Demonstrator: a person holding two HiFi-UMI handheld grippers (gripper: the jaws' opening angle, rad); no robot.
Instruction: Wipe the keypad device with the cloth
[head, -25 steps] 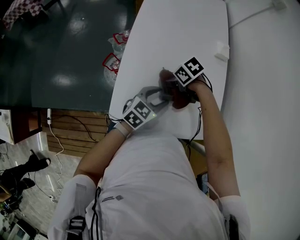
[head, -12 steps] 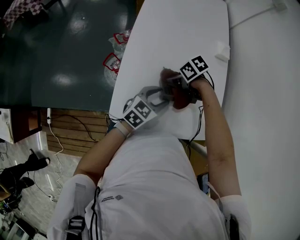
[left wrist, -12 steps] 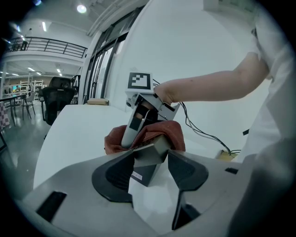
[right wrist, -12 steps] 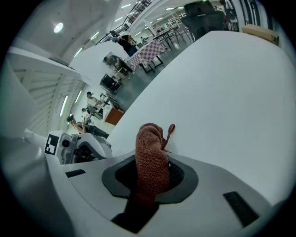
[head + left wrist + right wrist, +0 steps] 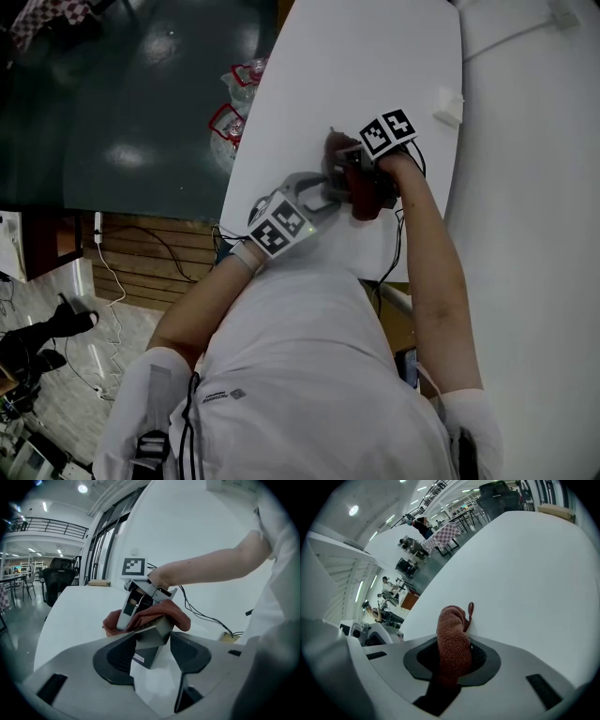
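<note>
In the left gripper view a grey keypad device (image 5: pixel 151 638) sits between the pads of my left gripper (image 5: pixel 152 645), which is shut on it just above the white table (image 5: pixel 70 616). A rust-red cloth (image 5: pixel 157 613) lies draped over the device's top. My right gripper (image 5: pixel 135 603) presses down on that cloth from the far side. In the right gripper view the cloth (image 5: pixel 452 641) is clamped between the jaws of my right gripper (image 5: pixel 452 657). From the head view, the left gripper (image 5: pixel 317 195) and right gripper (image 5: pixel 356 171) meet over the cloth (image 5: pixel 361 195); the device is mostly hidden there.
A small white block (image 5: pixel 447 105) lies on the table (image 5: pixel 356 66) to the far right, with a white cable (image 5: pixel 506 33) beyond. Two red-trimmed clear packs (image 5: pixel 230 120) sit off the table's left edge over dark floor. Black cables (image 5: pixel 394 262) hang at the near edge.
My right gripper with the cloth has shifted slightly farther along the device's top. The left gripper holds the device in nearly the same place.
</note>
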